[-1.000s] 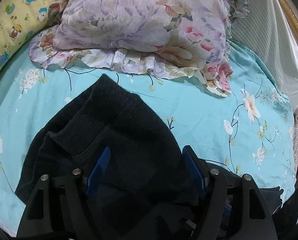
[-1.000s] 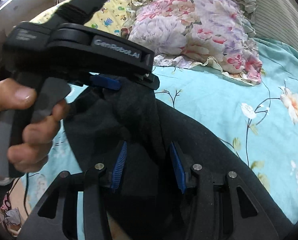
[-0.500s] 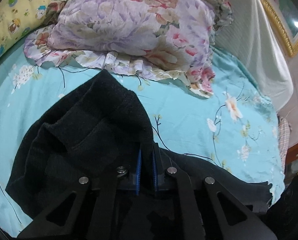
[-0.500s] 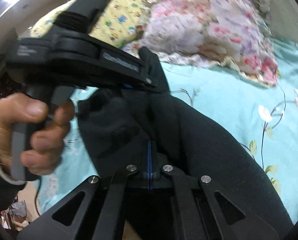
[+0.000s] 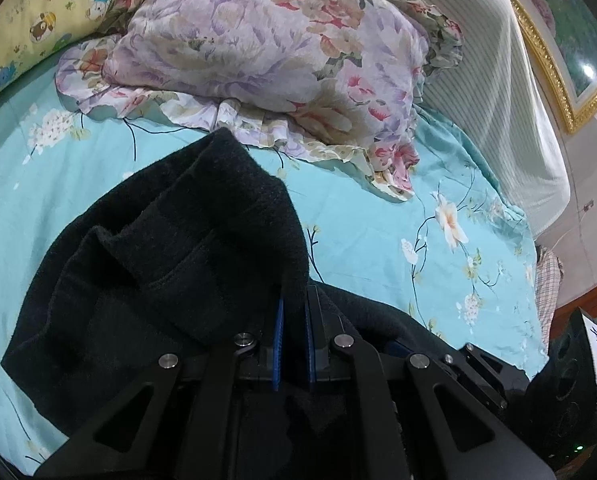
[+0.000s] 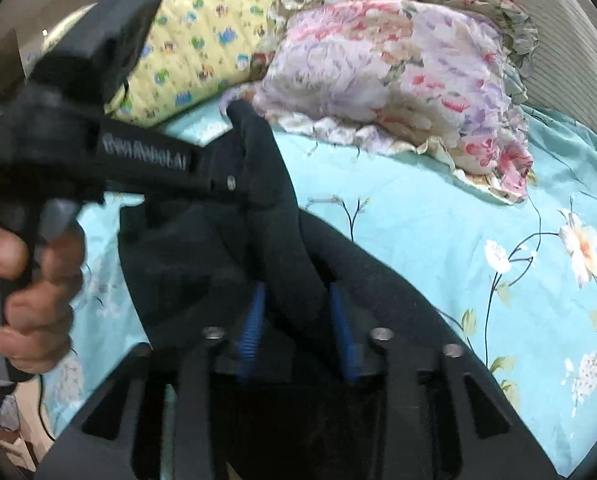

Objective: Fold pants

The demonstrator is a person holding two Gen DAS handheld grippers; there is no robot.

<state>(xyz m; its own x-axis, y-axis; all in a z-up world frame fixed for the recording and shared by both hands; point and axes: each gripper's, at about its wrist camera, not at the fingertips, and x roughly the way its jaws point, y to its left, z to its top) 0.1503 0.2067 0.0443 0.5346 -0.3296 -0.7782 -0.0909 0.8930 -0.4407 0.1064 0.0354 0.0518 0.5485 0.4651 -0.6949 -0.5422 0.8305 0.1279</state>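
Black fleece pants (image 5: 170,264) lie bunched on the turquoise floral bed sheet (image 5: 378,240). My left gripper (image 5: 292,320) is shut on a raised fold of the pants, its blue pads pinching the cloth. In the right wrist view the pants (image 6: 282,248) hang as a fold between my right gripper's (image 6: 296,320) blue pads, which stand apart, open around the cloth. The left gripper's body (image 6: 110,156) and the hand holding it show at the left of the right wrist view, clamped on the pants' upper edge.
A floral pillow (image 5: 266,48) lies just beyond the pants, and a yellow cartoon-print pillow (image 6: 202,36) sits behind it to the left. A striped headboard (image 5: 498,92) stands at the back right. A dark object with a white label (image 5: 582,372) stands beside the bed at right.
Both grippers closed on the pants half a second ago. The left stays shut and has lifted the fold; the right has opened again around the cloth.
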